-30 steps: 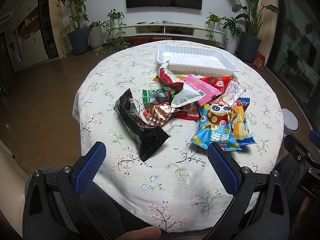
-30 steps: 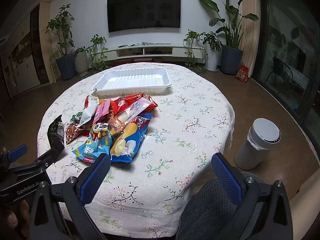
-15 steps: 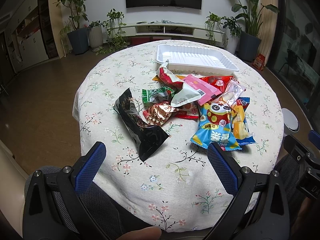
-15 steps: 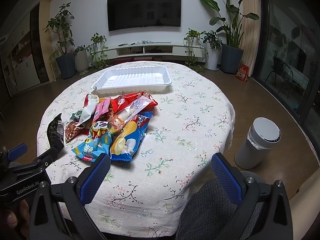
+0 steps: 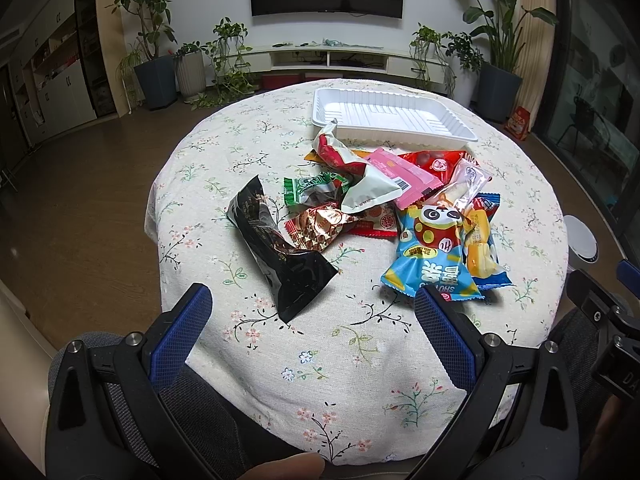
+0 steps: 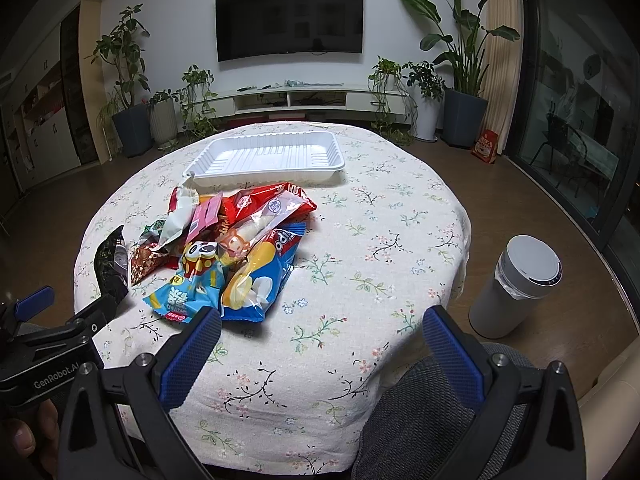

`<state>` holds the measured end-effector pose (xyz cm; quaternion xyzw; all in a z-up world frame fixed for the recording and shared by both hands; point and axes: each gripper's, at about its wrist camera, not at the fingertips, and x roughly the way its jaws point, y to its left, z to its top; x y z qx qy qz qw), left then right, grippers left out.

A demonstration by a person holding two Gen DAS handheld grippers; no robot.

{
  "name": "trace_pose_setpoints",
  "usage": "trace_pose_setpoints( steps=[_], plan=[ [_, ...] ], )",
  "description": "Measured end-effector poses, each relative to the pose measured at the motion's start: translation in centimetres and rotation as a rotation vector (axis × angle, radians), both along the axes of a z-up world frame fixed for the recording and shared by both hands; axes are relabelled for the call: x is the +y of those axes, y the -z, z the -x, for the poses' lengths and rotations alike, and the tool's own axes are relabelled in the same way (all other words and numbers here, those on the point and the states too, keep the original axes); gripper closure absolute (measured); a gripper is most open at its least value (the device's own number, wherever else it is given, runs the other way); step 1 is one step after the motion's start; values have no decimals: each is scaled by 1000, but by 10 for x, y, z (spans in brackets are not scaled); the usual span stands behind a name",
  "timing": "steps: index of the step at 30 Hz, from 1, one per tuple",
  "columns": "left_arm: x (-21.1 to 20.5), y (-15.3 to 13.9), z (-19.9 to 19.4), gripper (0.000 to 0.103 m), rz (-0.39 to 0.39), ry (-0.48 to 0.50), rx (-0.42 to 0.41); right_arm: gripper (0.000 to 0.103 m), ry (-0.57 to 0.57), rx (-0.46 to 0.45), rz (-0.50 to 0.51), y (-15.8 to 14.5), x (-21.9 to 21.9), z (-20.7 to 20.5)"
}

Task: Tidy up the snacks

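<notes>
A heap of snack packets lies mid-table: a long black packet, a blue panda packet, and red, pink, green and white ones. Behind the heap stands an empty white tray. My left gripper hovers open over the near table edge, short of the black packet. In the right wrist view my right gripper is open, near the front edge and right of the heap. Neither holds anything.
The round table wears a floral cloth. A grey bin with a white lid stands on the floor to the right. Grey-clad knees sit under the grippers. Potted plants and a TV cabinet line the far wall.
</notes>
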<state>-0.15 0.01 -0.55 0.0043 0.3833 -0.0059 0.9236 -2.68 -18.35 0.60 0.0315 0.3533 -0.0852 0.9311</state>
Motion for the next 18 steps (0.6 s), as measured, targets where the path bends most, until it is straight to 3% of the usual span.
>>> trace_pose_setpoints(
  steps=[11, 15, 18],
  plan=[
    [4, 5, 3, 1, 11, 35, -24, 0, -6, 2, -7, 0, 0, 0],
    [26, 4, 3, 0, 114, 96, -45, 0, -52, 29, -74, 5, -3, -3],
    [36, 4, 5, 0, 90, 108, -61, 1, -75, 64, -122, 11, -8, -9]
  ],
)
